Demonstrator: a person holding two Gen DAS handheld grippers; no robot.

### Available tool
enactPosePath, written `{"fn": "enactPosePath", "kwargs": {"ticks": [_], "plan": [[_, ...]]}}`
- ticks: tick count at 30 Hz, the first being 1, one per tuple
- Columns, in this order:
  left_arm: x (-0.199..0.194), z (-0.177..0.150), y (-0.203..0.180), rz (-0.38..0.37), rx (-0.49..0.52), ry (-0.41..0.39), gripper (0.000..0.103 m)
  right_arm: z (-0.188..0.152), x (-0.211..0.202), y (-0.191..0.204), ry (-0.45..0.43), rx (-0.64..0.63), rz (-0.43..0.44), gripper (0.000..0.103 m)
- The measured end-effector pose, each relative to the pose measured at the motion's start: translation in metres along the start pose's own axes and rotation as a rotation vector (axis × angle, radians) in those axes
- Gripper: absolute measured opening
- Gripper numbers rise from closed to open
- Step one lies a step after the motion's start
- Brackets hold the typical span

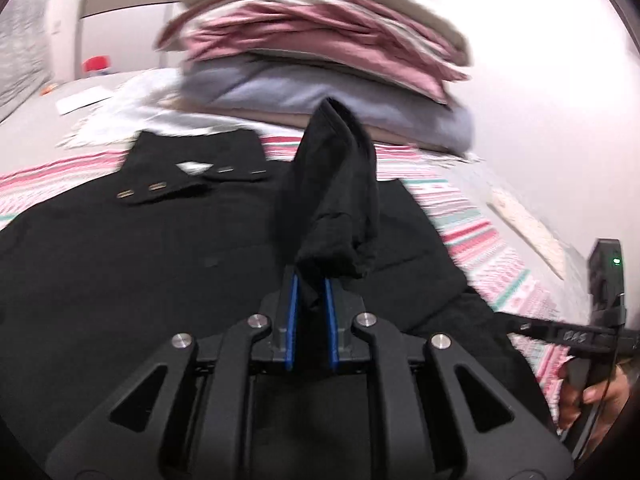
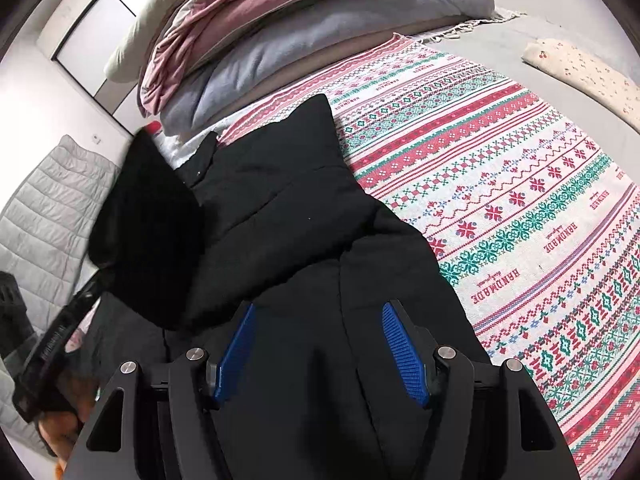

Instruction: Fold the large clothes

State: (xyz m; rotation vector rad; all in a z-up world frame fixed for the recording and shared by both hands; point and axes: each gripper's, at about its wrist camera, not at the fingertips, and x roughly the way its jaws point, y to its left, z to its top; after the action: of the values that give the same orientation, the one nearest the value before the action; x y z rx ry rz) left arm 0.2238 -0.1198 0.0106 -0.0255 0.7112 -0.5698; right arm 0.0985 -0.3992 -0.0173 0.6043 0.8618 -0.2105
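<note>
Black coat lies mostly spread on the patterned blanket; your left tool pinches a lifted sleeve, your right tool hangs wide and empty; folding barely begun.

Stacked bedding blocks the far side; patterned blanket lies open rightward.

black garment | blanket red-green-white knit pattern | blue fingers | pink, lilac bedding

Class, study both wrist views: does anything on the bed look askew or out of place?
Yes: the stack of folded bedding leans, its layers overhanging unevenly. The black garment lies rumpled, one part pinched up by the left gripper.
</note>
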Motion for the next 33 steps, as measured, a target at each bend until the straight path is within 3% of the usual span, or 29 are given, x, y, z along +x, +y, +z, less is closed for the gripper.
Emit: {"fn": "enactPosePath", "kwargs": {"ticks": [3,6,8,15,19,21,23,26,27,29,31,33], "plan": [[0.006,-0.014,0.032,0.104,-0.012,0.054,0.016,0.0,0.001,0.0,0.006,-0.001,-0.007,0.066],[0.013,-0.032,0.065,0.157,-0.074,0.113,0.038,0.001,0.0,-0.001,0.001,0.003,0.003,0.066],[0.011,-0.039,0.084,0.171,-0.128,0.122,0.059,0.003,0.001,-0.003,-0.002,0.011,0.008,0.066],[0.008,-0.026,0.121,0.093,-0.31,0.037,0.067,0.015,0.014,-0.017,-0.046,0.011,-0.009,0.066],[0.045,-0.02,0.129,0.078,-0.32,0.088,0.067,0.026,0.03,-0.029,-0.07,0.051,0.046,0.066],[0.062,-0.024,0.132,0.055,-0.348,0.14,0.061,0.03,0.042,-0.031,-0.077,0.066,0.09,0.066],[0.066,-0.027,0.126,0.009,-0.344,0.134,0.028,0.034,0.054,-0.029,-0.097,0.056,0.111,0.066],[0.063,-0.032,0.11,-0.014,-0.283,0.124,0.012,0.038,0.067,-0.022,-0.099,0.034,0.102,0.068],[0.063,-0.032,0.103,-0.021,-0.253,0.122,0.012,0.038,0.07,-0.019,-0.105,0.031,0.088,0.067],[0.061,-0.032,0.1,-0.048,-0.248,0.124,0.01,0.038,0.068,-0.009,-0.147,0.007,0.063,0.057],[0.058,-0.031,0.099,-0.099,-0.267,0.123,0.01,0.038,0.067,-0.004,-0.168,-0.028,0.01,0.015],[0.058,-0.032,0.096,-0.111,-0.26,0.126,0.011,0.041,0.066,-0.011,-0.175,0.0,-0.01,0.014]]}}
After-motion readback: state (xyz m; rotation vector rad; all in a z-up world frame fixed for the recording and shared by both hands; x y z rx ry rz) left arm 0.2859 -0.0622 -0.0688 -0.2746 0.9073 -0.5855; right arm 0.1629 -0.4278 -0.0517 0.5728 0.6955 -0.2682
